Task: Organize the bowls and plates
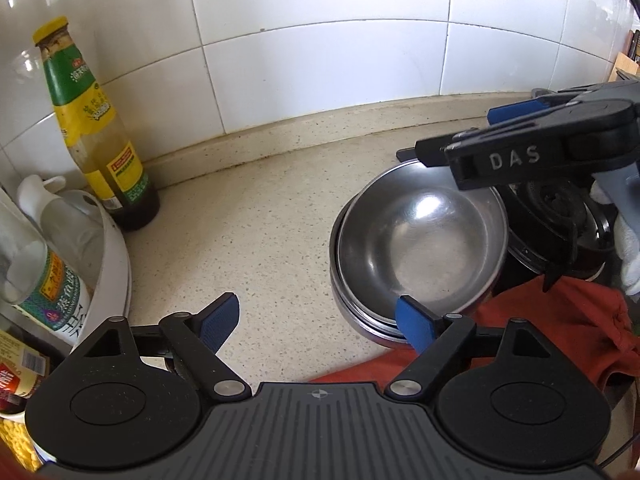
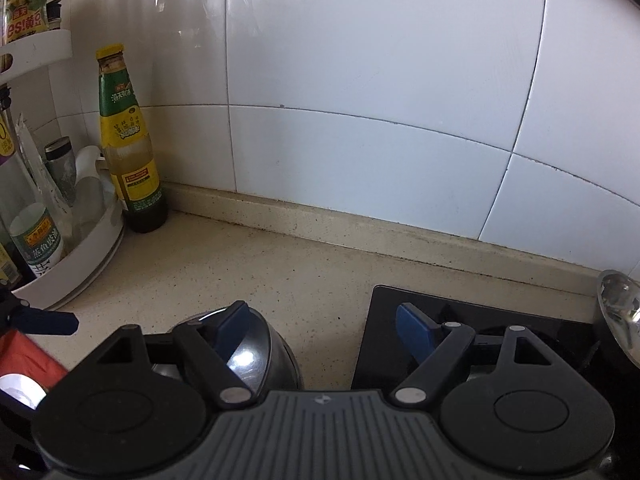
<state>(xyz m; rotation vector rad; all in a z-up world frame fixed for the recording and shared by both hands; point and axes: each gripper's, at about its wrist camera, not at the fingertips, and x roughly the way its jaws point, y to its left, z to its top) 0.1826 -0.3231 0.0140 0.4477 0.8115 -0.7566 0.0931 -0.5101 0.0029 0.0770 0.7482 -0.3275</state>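
Both claws are standing released beside the stacked steel bowls (image 1: pixel 416 248), which are sitting nested on the speckled worktop (image 1: pixel 256 216) between the sauce bottle (image 1: pixel 96 128) and the black hob (image 2: pixel 460 320). Left claw (image 1: pixel 320 320) is hanging with its right blue pad at the near rim of the stack, seemingly just touching, and its other pad is out over bare worktop, gripping nothing. Right claw (image 2: pixel 320 332) is hovering with one pad over the bowls (image 2: pixel 248 360) and the other over the hob, also gripping nothing.

My worry is the top bowl: it is lying tilted in the one beneath, so a nudge from either pad could be sending it sliding or rattling the stack toward the burner (image 1: pixel 560 208). Two claws so near each other could also be knocking together.

Left view is showing the bowls' insides, the red cloth (image 1: pixel 560 328) and a white-gloved hand (image 1: pixel 630 248). Right view is showing the condiment rack (image 2: pixel 80 256) and another shiny steel vessel (image 2: pixel 620 320) at the hob's far edge.
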